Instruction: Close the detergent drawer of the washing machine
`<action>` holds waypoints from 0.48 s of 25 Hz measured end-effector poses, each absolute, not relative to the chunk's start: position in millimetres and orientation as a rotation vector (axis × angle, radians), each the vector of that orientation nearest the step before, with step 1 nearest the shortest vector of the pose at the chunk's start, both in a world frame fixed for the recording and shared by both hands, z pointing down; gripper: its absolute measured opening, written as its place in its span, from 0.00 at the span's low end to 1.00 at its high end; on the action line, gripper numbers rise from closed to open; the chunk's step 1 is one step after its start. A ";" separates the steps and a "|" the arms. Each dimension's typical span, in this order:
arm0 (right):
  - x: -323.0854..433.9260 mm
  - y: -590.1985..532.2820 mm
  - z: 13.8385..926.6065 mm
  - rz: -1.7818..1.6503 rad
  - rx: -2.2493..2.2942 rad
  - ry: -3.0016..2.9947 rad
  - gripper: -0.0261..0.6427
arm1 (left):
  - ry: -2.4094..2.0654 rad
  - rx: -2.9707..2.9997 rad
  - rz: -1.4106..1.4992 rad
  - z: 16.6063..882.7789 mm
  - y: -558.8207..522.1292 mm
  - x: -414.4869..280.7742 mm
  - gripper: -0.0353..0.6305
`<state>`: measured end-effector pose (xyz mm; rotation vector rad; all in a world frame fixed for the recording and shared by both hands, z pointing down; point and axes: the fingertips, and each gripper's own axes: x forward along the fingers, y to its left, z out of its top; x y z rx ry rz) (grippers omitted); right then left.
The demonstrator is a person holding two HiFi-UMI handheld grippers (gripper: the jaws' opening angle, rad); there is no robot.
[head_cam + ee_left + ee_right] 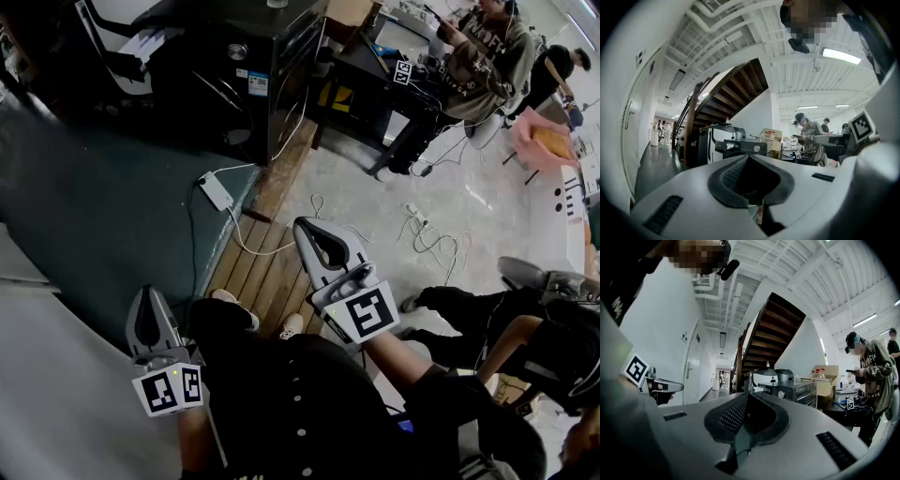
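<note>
Closing step: not begun; I judge this the approach, with me well apart from the washer (225,66).
Drawer: somewhere on the washer's front, too small for me to make out.
Left gripper (148,292): jaws together, empty, level.
Right gripper (302,225): jaws together, empty, level.
Next move: step in, meet the drawer face squarely, push straight.

The left gripper (147,295) and right gripper (302,227) sit low in view, jaws together and empty — well apart from the black washer (216,84) at the top. A white power strip (216,191) lies between, beside wooden slats (258,272).
</note>
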<state>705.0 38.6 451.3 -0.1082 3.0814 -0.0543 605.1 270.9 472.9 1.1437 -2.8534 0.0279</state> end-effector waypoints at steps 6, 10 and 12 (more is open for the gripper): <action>710.9 35.7 465.8 -0.115 -0.090 3.095 0.08 | -2.861 1.136 0.023 478.2 273.2 603.2 0.07; 709.2 33.1 469.3 -0.153 -0.108 3.111 0.08 | -2.862 1.143 0.023 476.8 274.3 599.4 0.07; 705.3 34.1 469.2 -0.144 -0.102 3.111 0.08 | -2.859 1.138 0.017 477.5 275.0 595.8 0.07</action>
